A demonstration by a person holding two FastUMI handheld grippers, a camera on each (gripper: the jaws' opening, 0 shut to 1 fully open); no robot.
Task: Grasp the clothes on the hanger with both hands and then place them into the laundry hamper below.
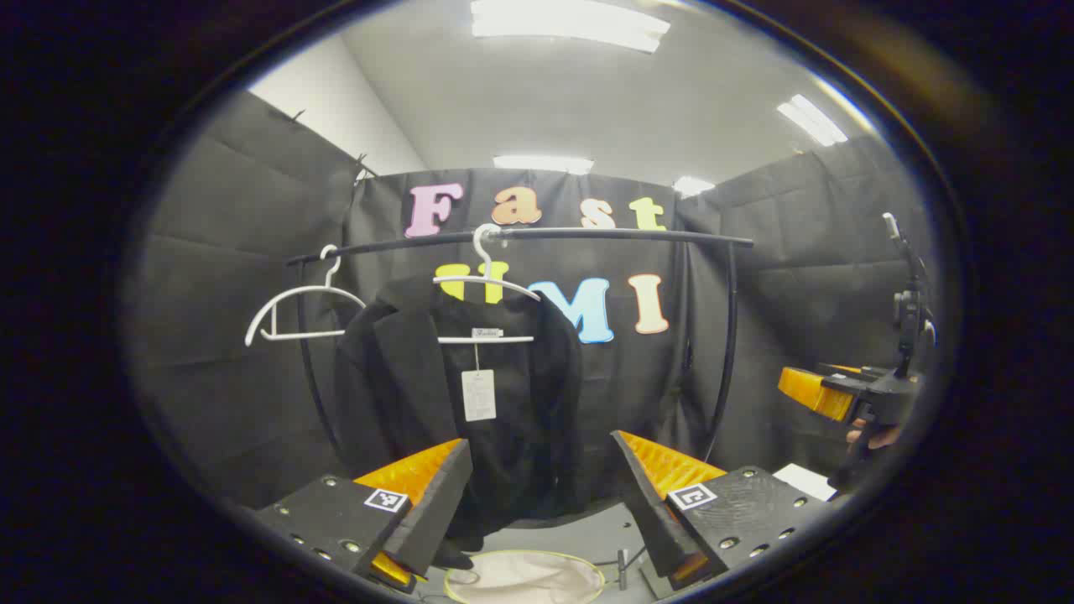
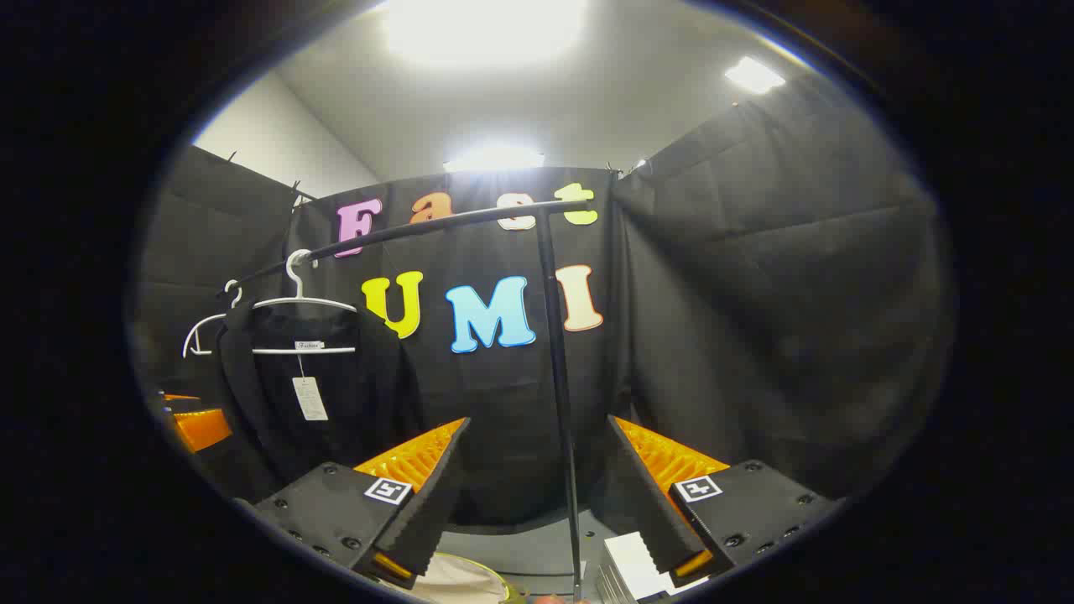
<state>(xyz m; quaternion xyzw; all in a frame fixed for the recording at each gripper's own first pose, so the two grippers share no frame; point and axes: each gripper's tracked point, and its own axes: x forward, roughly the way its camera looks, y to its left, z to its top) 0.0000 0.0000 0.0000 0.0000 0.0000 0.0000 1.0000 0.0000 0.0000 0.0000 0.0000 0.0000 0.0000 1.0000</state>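
Approach phase, nothing gripped yet: black jacket with a white paper tag (image 1: pixel 470 394) draped on a white wire hanger (image 1: pixel 487 289), hooked over the curved dark rail (image 1: pixel 520 237), a second bare white hanger (image 1: pixel 298 315) just beside it. Left gripper (image 1: pixel 541 495) facing the garment square on, fingers spread wide, ready to take the cloth. Right gripper (image 2: pixel 537 495) off to the side near the rail's upright post (image 2: pixel 558 377), fingers likewise apart. Pale round laundry hamper (image 1: pixel 524 579) waiting directly below for the drop

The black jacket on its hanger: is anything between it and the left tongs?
No. In the left gripper view, the open left tongs face the black jacket with only bare air between.
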